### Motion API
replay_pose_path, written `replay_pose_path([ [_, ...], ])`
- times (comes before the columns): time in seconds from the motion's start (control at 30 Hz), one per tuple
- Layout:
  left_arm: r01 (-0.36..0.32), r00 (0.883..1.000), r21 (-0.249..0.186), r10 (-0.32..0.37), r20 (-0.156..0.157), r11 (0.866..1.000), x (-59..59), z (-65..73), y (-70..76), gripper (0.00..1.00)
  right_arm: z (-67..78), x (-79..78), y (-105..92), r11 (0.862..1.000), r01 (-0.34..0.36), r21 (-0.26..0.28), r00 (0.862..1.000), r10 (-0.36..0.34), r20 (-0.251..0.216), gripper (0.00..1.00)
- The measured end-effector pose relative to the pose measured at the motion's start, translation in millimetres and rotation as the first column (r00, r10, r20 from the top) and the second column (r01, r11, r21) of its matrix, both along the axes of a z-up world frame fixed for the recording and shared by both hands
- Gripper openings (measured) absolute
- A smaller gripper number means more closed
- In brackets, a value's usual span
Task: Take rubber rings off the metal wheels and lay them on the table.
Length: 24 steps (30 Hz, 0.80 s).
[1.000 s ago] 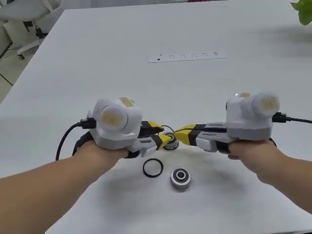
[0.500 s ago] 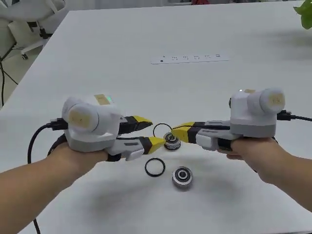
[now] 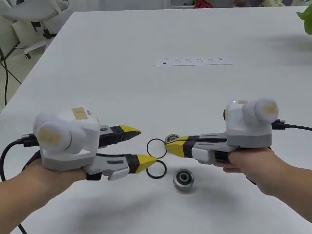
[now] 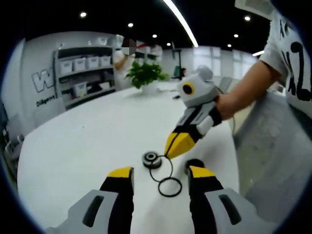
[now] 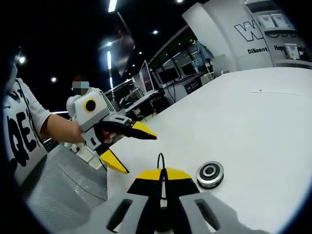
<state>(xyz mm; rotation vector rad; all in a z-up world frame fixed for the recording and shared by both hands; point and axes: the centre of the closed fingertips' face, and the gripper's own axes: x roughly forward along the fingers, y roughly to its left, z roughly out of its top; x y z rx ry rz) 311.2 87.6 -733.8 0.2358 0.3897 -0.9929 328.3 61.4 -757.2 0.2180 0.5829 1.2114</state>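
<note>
**Ring pinched in the right gripper, left gripper open beside it**

The right gripper (image 3: pixel 171 146) has its yellow tips pressed together on a black rubber ring (image 3: pixel 148 146). In the right gripper view the ring stands edge-on out of the closed jaws. The ring hangs off the tips toward the left gripper (image 3: pixel 140 145), and it looks clear of the white table (image 3: pixel 146 92), though from the head view that is hard to judge.

The left gripper's jaws are spread wide with nothing between them. They point at the right gripper's tips, close to them but not touching.

Down on the table a second ring (image 3: pixel 164 169) lies flat just under the held one, partly hidden by the left gripper's lower jaw. A metal wheel (image 3: pixel 184 178) sits on the table just right of that ring. A second wheel (image 3: pixel 171 139) peeks out behind the right gripper's tips.

Further back, a white power strip (image 3: pixel 192 61) lies well apart from all this.
</note>
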Motion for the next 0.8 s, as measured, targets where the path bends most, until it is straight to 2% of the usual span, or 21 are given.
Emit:
replay_pose_path([
  [0.17,-0.008,1.0,-0.004,0.008,-0.01,1.0,-4.9,-2.6,6.6,0.48,-5.1,-5.1,3.3,1.0,-0.015,0.003,0.999,0.015,-0.042,0.0],
  [0.57,-0.031,0.999,-0.005,0.031,-0.025,1.0,-5.9,-8.6,18.0,0.48,-26.6,-14.0,5.0,0.999,-0.03,-0.026,0.988,0.026,-0.152,0.0],
  [0.8,-0.037,0.999,-0.002,0.037,-0.037,0.999,-6.7,-12.9,19.7,0.48,-33.4,-15.7,2.4,0.998,-0.03,-0.056,0.985,0.02,-0.172,0.0],
])
